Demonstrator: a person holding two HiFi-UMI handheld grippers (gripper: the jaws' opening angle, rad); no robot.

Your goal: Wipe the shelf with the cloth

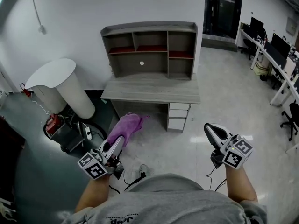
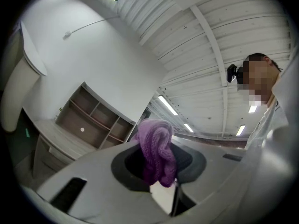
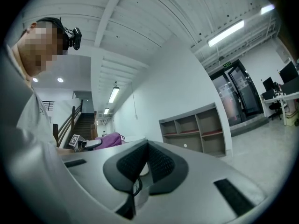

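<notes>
Grey wooden counter [image 1: 149,90] under grey cubby shelf [image 1: 149,48], well ahead. Clamped in left claw [image 2: 156,160]: purple knitted cloth [image 2: 156,146]; right claw [image 3: 145,160] closed. Only right gripper view shows dark staircase [image 3: 77,120].

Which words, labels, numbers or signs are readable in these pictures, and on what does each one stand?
No text can be read with certainty.
Print on the grey shirt: upside down, cut by the picture edge, unreadable.
Green sign above the dark glass door: too small to read.
</notes>
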